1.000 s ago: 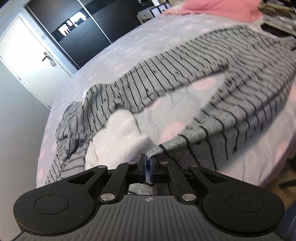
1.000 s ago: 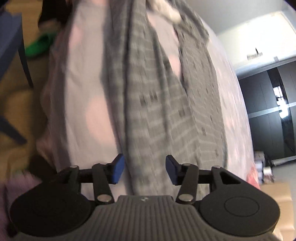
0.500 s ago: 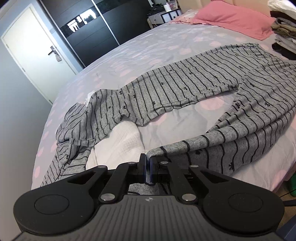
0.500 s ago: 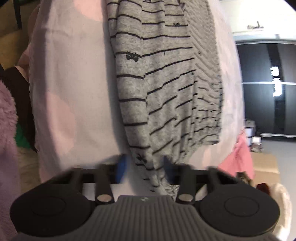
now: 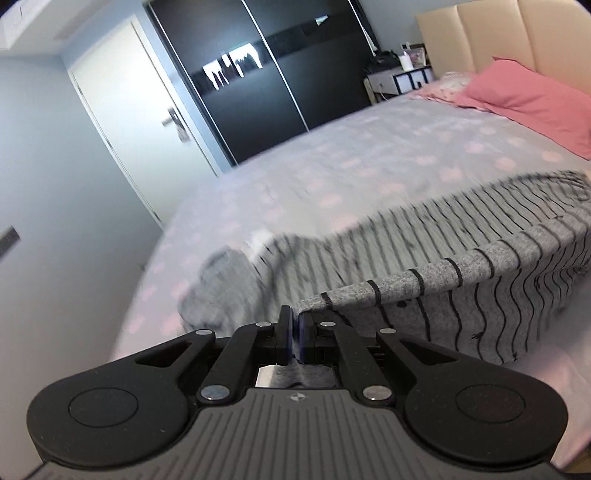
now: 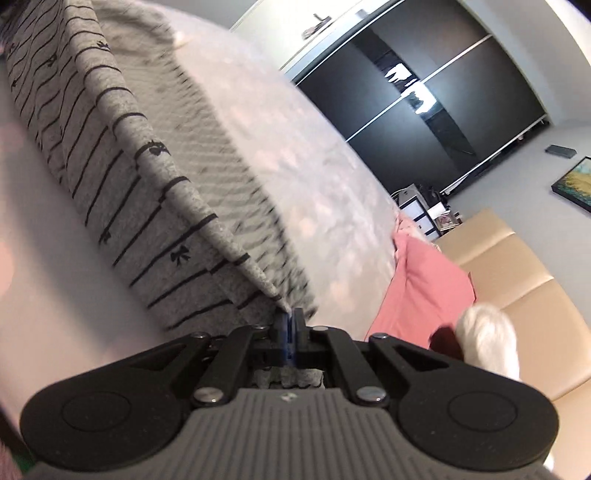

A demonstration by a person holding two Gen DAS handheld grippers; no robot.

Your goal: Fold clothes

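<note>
A grey garment with thin black stripes and small bow prints [image 5: 461,280] lies across the bed. My left gripper [image 5: 294,325] is shut on one corner of its near edge and holds it above the bed. My right gripper [image 6: 290,321] is shut on another corner of the same garment [image 6: 147,177]. The edge is stretched taut between the two grippers, and the cloth hangs down from it. The far part of the garment rests on the bed and is blurred.
The bed [image 5: 332,173] has a light cover with pink dots. A pink pillow [image 5: 532,99] and a beige headboard [image 5: 517,33] are at its head. A white fluffy item [image 6: 487,336] is beside the right gripper. A black wardrobe [image 5: 266,66] and a white door [image 5: 133,122] are behind.
My right gripper has closed on the garment's edge. Both grippers have lifted, raising the near edge off the bed toward its far side. The white cloth under the garment is no longer in view.
</note>
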